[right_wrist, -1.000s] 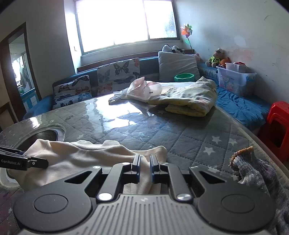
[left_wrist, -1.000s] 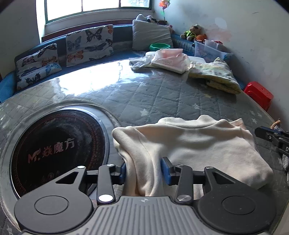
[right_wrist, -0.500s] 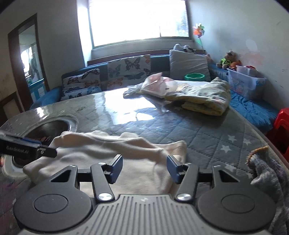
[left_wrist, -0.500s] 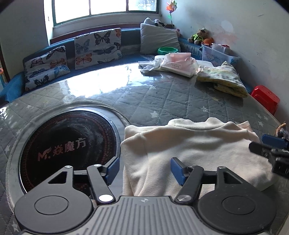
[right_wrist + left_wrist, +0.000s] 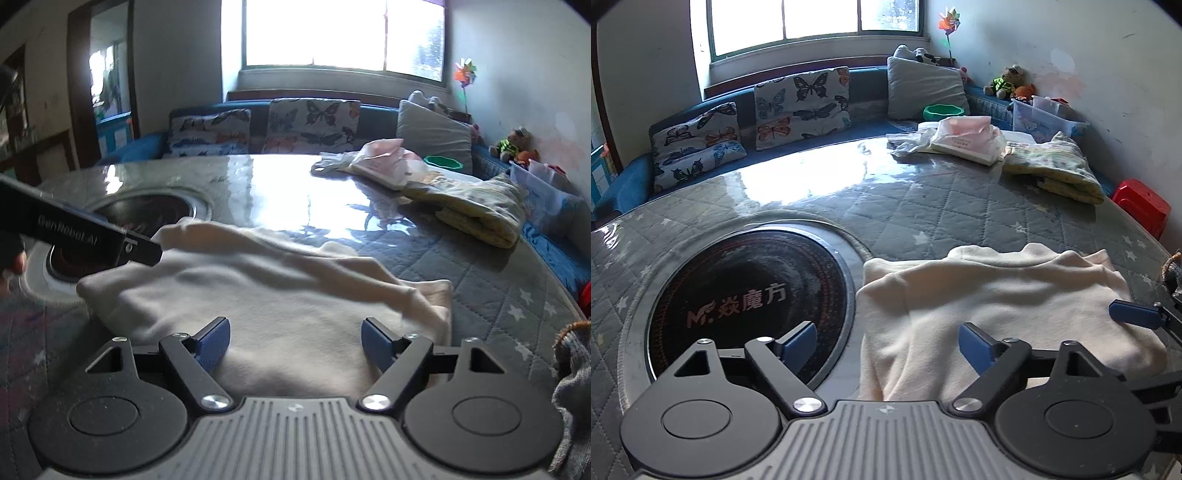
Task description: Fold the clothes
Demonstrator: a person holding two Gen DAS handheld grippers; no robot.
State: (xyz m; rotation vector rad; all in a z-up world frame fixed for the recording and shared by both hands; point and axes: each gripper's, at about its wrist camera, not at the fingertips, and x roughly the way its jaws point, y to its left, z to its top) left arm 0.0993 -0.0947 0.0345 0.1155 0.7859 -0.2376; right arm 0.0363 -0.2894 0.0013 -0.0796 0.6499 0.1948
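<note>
Cream garment (image 5: 993, 306) lay folded over on the quilted grey worktop (image 5: 960, 206), just right of the round black inset burner (image 5: 750, 306), near the front edge. Left view: left tongs (image 5: 888, 345) were spread wide, holding nothing, hovering over the garment's left edge; one blue pad sat above the burner, the other above the cloth. A blue tip of the right tongs showed at the garment's right side. A second earlier these tongs were pinched on the cloth's near-left edge; half a second earlier they had already let go.

Right view: right tongs (image 5: 295, 345) were equally wide and empty, above the garment's near edge (image 5: 280, 299); a loose ridge of cloth ran across its top. They too went from shut on the near edge to released.

Judgement: a fold looked just laid down and released. Next likely called for a fresh pinch on an edge or smoothing that ridge; whether more folds were due could not be told. Folded yellow bundle (image 5: 476, 210) sat well apart at the far right.
</note>
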